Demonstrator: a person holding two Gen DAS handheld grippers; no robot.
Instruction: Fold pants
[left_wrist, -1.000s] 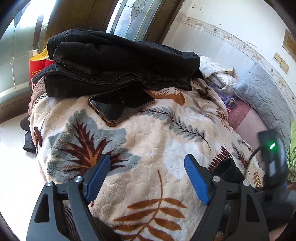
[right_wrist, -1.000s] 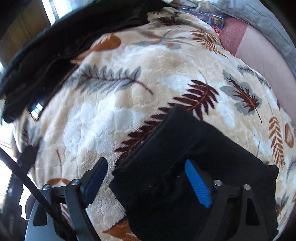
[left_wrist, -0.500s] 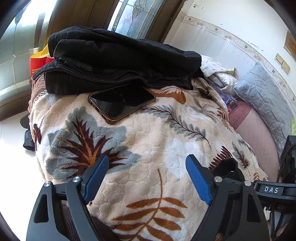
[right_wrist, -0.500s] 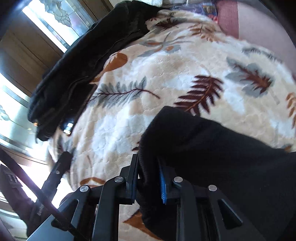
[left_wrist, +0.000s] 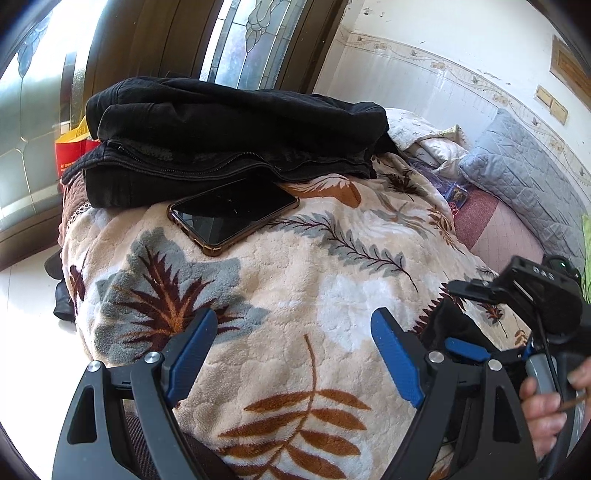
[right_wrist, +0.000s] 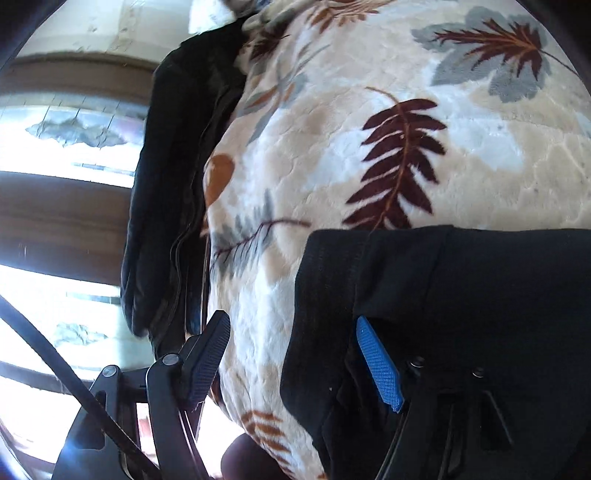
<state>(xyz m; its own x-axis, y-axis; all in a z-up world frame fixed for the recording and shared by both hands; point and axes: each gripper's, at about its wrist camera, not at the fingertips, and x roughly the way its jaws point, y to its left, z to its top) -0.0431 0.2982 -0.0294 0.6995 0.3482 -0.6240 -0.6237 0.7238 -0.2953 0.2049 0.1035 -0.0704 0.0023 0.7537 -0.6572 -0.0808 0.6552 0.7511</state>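
Black pants (right_wrist: 461, 314) lie folded on the leaf-print blanket (right_wrist: 369, 147), filling the lower right of the right wrist view. My right gripper (right_wrist: 299, 354) is open, its jaws astride the pants' left edge, one blue pad under a fold. In the left wrist view my left gripper (left_wrist: 291, 354) is open and empty above the blanket (left_wrist: 295, 277). The right gripper (left_wrist: 469, 349) shows there at the right, at a corner of the pants (left_wrist: 443, 325).
A pile of black clothing (left_wrist: 229, 144) lies at the blanket's far end, with a phone (left_wrist: 232, 216) beside it. A grey quilted pillow (left_wrist: 517, 181) and pink sheet (left_wrist: 495, 229) lie at right. The floor (left_wrist: 26, 306) drops off left.
My right gripper closed on the pants' edge half a second ago and has now opened again, with the view rolled. My left gripper has stayed open and almost still.
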